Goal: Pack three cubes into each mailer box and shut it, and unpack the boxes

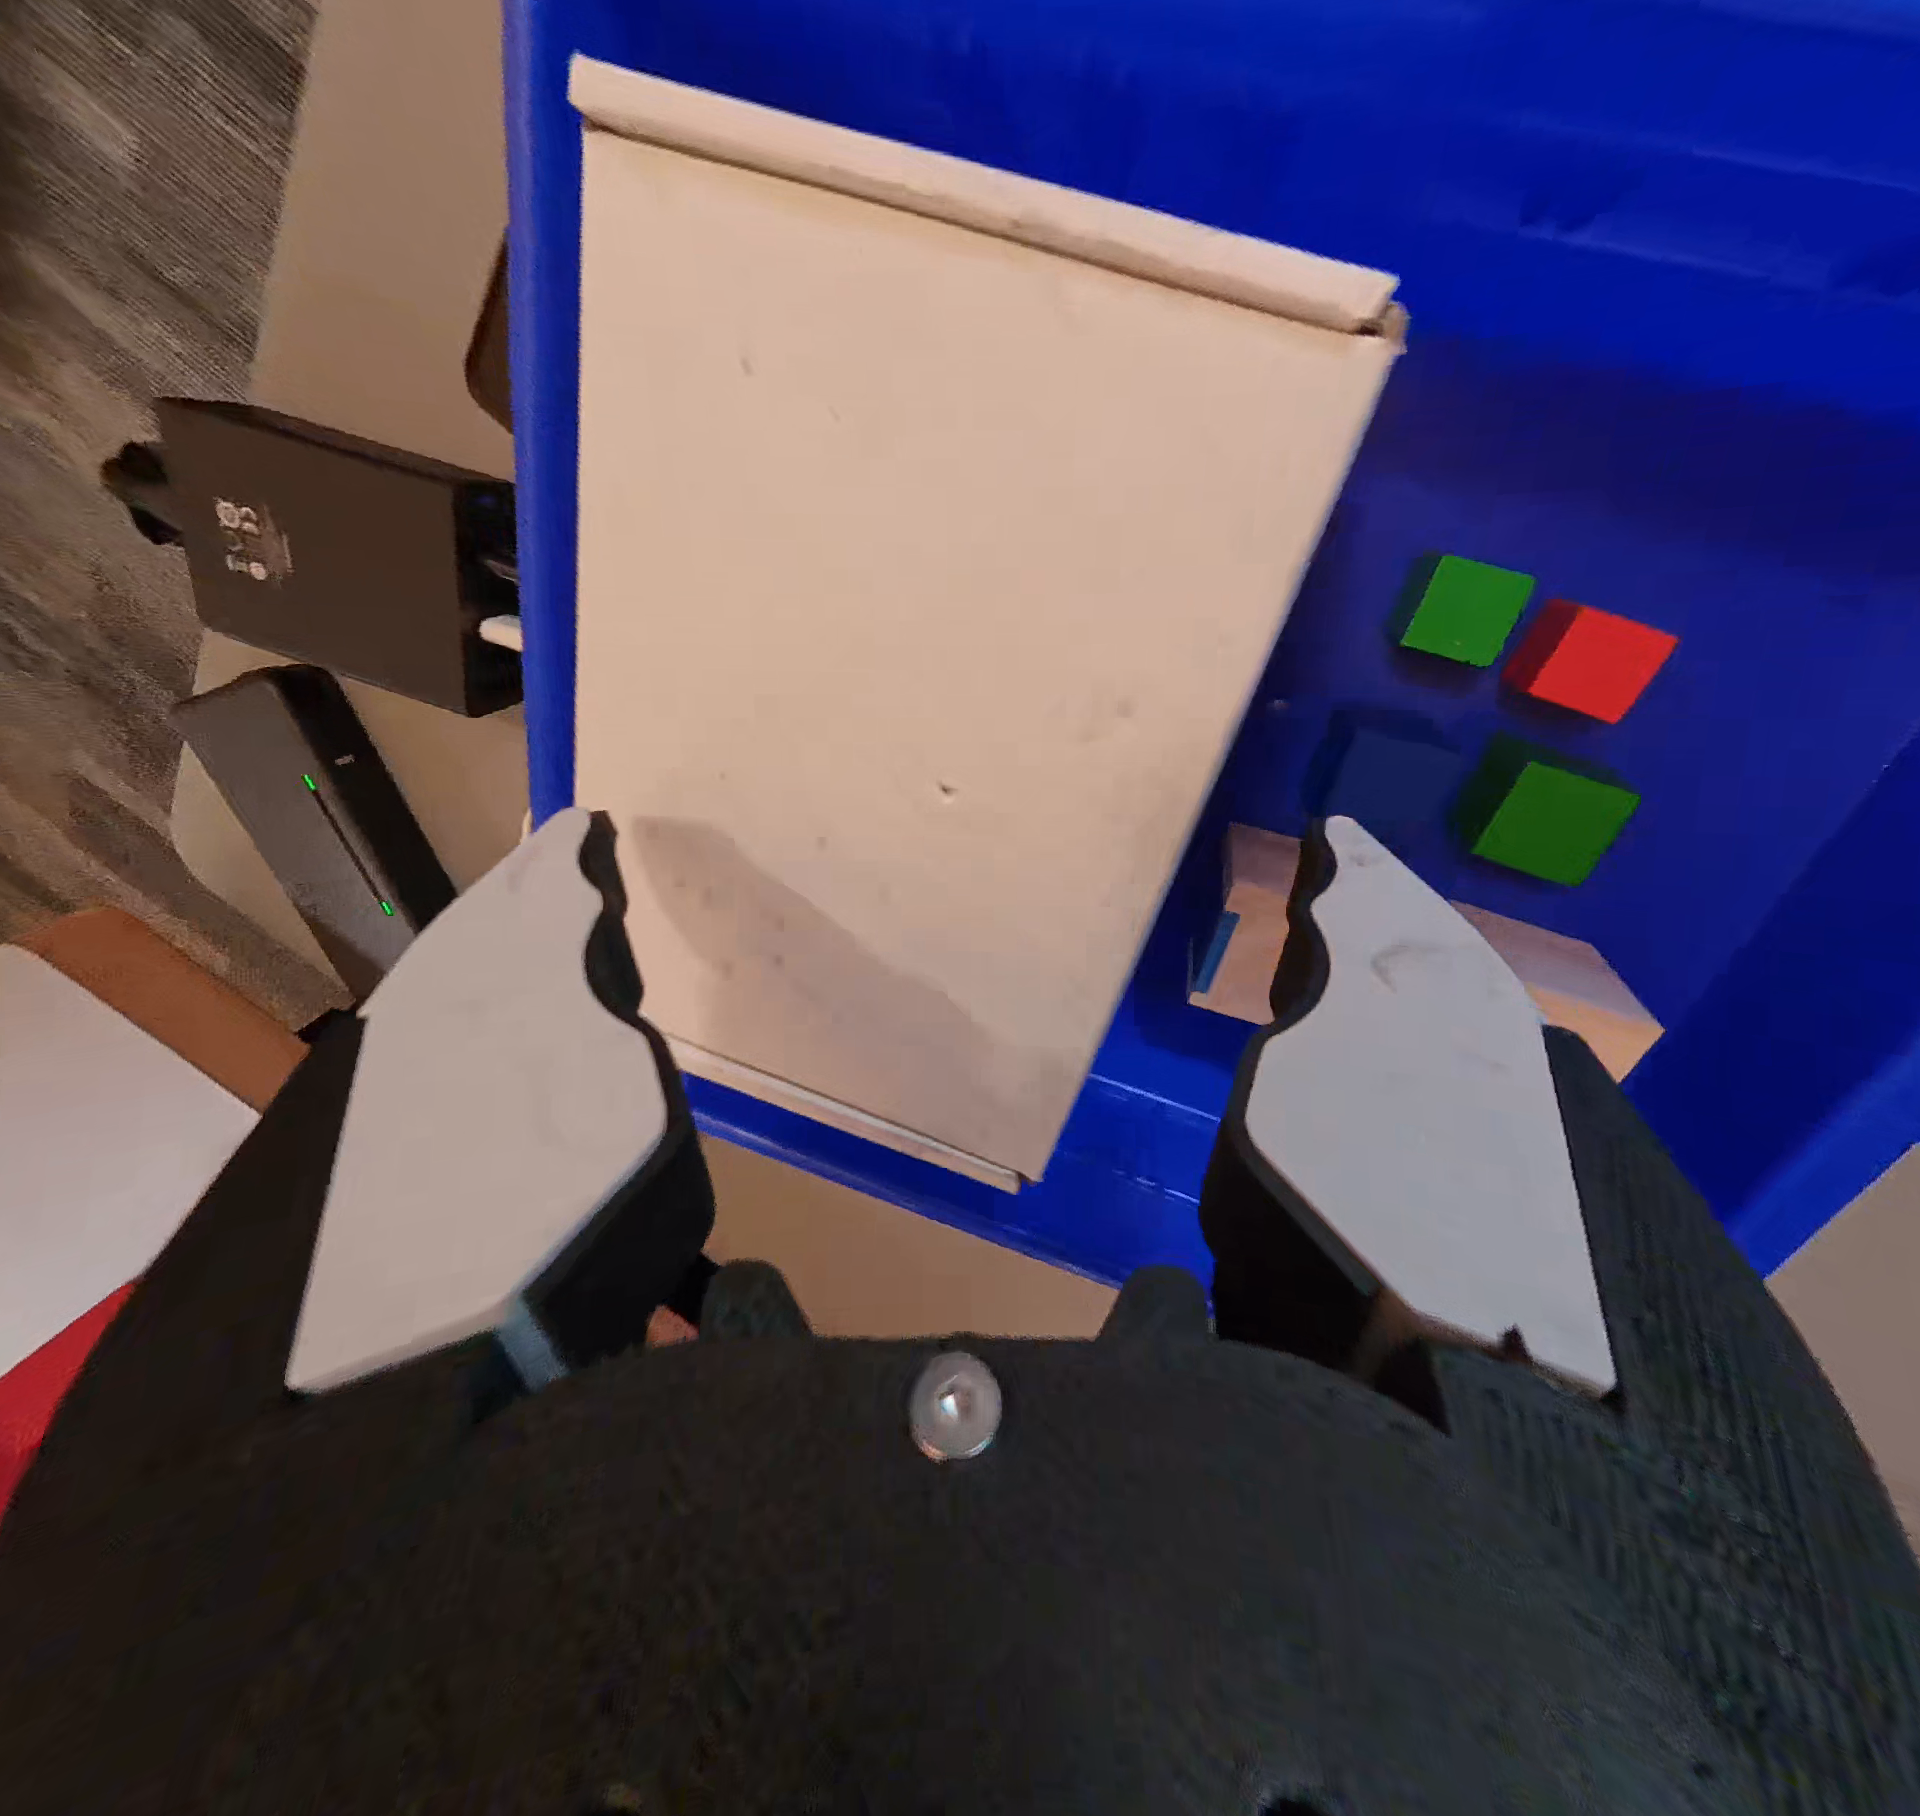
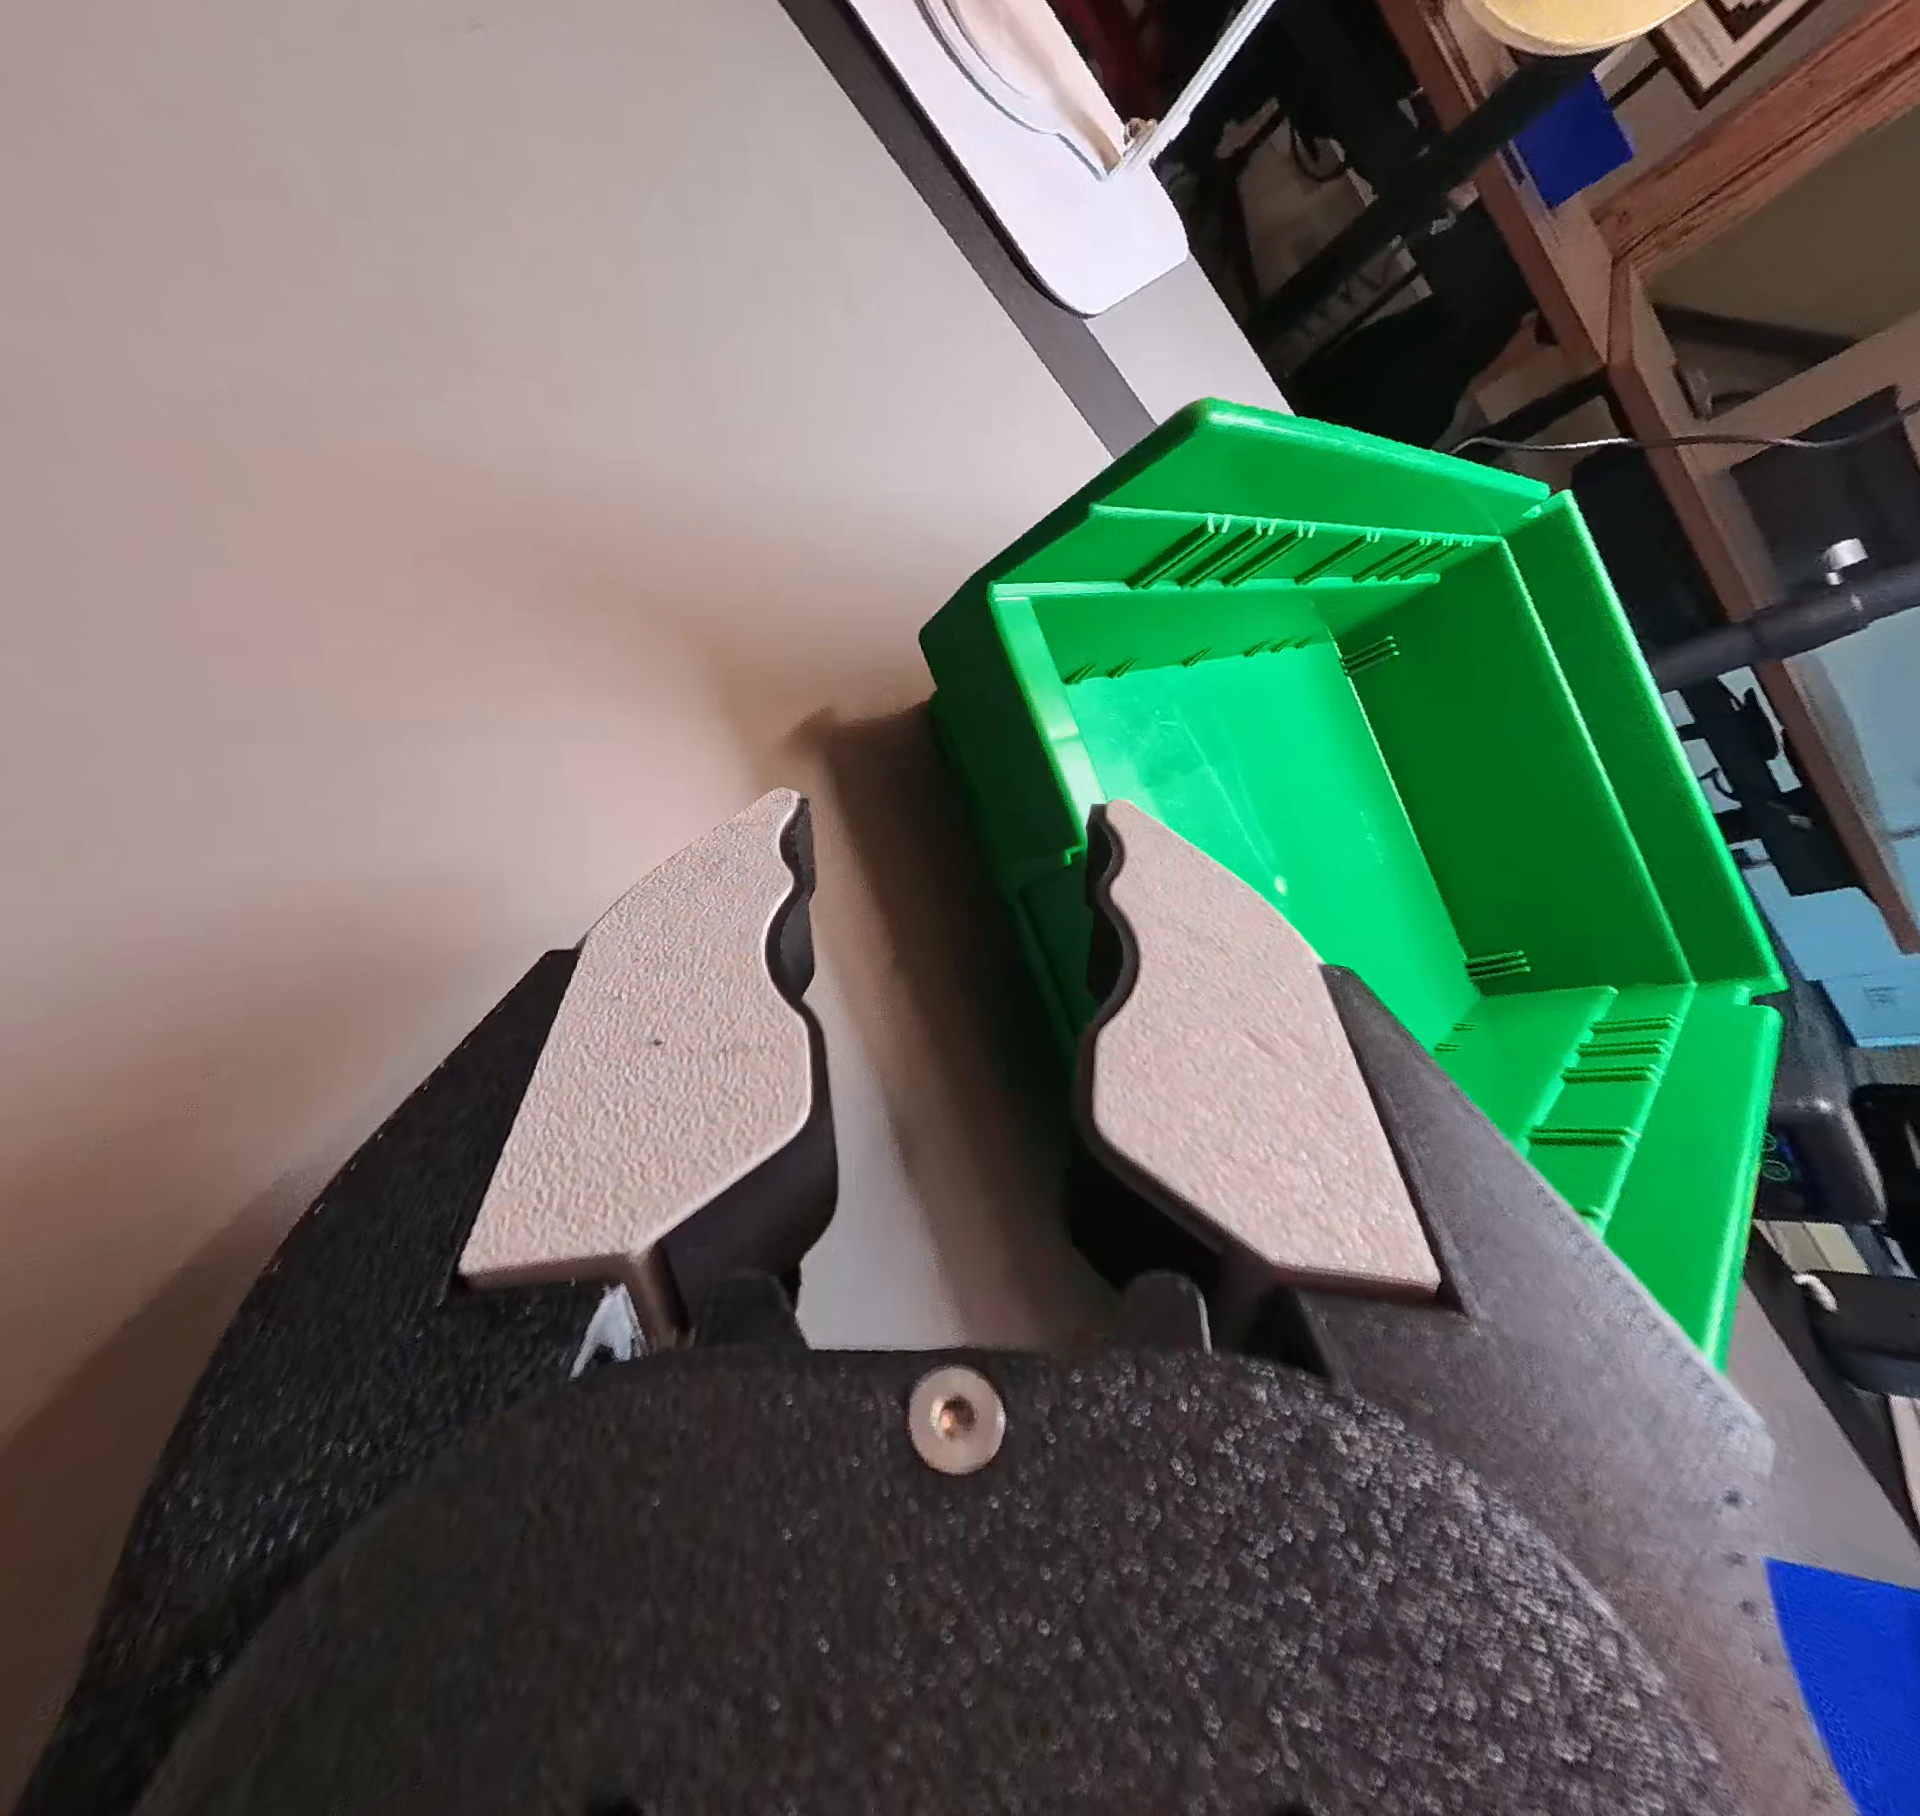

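In the left wrist view a shut white mailer box (image 1: 914,603) lies in a blue bin (image 1: 1558,208). Beside it in the bin sit two green cubes (image 1: 1465,611) (image 1: 1553,816), a red cube (image 1: 1590,660) and a dark blue cube (image 1: 1382,779). A bare wooden cube (image 1: 1257,925) shows behind my right fingertip. My left gripper (image 1: 961,836) is open and empty, just above the box's near end. In the right wrist view my right gripper (image 2: 945,821) is open and empty over the table, next to an empty green bin (image 2: 1351,779).
Two black devices (image 1: 322,551) (image 1: 312,810) lie on the table left of the blue bin. The beige table (image 2: 364,416) runs to its far edge, with a white monitor base (image 2: 1018,104) on it. Wooden shelves (image 2: 1714,208) and cables stand beyond the green bin. Some 60 cm of space lies between my two pairs of fingers. My right tips are about 50 cm from the dark blue cube (image 1: 1382,779), my left tips only 7 cm.
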A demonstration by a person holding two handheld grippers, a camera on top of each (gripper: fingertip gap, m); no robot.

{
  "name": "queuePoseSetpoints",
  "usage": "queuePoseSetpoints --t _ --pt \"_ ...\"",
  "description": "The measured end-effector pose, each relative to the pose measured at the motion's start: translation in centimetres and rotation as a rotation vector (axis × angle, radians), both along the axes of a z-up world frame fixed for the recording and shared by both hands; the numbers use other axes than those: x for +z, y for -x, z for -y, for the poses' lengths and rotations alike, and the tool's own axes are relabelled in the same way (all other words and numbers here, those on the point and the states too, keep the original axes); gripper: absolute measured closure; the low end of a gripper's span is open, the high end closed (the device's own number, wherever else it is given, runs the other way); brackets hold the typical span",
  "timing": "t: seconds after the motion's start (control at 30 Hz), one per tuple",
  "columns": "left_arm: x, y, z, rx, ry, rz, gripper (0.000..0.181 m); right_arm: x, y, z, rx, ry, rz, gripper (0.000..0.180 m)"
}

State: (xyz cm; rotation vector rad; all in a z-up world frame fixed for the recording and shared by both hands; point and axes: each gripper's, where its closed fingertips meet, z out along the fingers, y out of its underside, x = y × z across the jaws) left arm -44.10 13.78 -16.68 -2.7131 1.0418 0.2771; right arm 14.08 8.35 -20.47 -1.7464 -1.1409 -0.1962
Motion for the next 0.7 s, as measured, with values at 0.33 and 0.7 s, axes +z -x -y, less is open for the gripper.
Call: queuePoseSetpoints --t 0.33,0.7 --pt "-1.5 1.1 -1.9 -0.053 0.149 0.000 0.054 -0.1 1.4 0.5 0.070 0.013 -0.084 0.134" --pt "-1.0 -0.7 0.4 -0.117 0.106 0.011 0.061 0.5 2.0 1.3 0.108 0.011 -0.138 0.137"
